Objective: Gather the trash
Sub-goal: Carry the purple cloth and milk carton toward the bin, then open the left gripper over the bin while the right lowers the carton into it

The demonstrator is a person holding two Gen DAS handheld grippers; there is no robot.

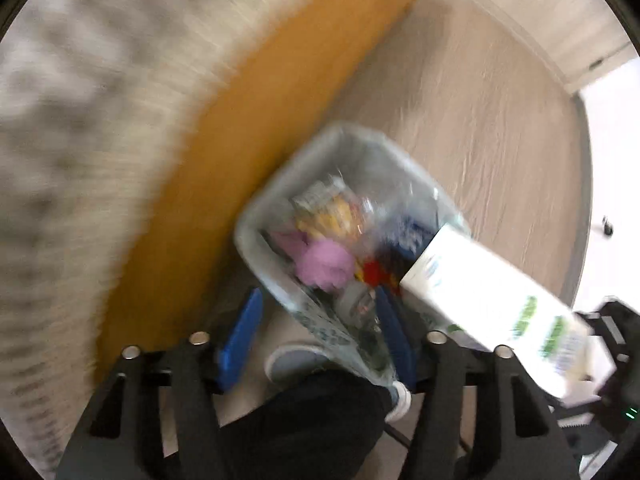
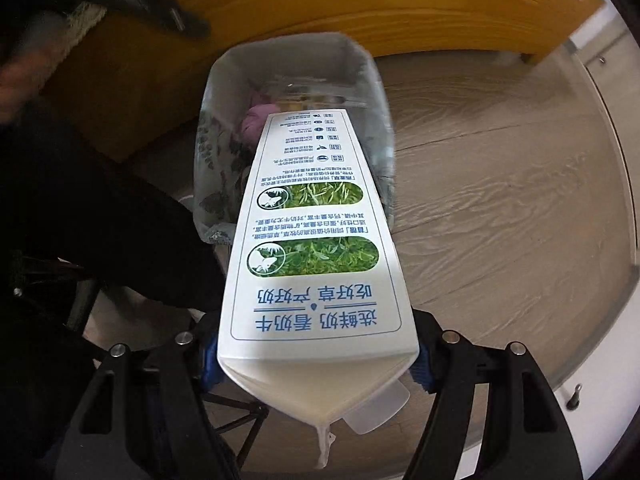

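1. The right claw [image 2: 318, 360] pinches a milk carton [image 2: 316, 236] by its gabled end; the carton's far end reaches over the bin [image 2: 224, 92] on the floor [image 2: 500, 200].
2. The left claw [image 1: 320, 336] hangs spread and empty just above the bin's near rim.
3. To drop it cleanly, the carton probably wants carrying farther over the opening before the claw lets go; otherwise it could catch the loose bag lining.

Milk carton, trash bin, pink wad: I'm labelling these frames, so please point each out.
milk carton [image 2: 316, 240], right wrist view, printed side panel.
trash bin [image 1: 256, 236], left wrist view, near rim.
pink wad [image 1: 326, 264], left wrist view, its middle.
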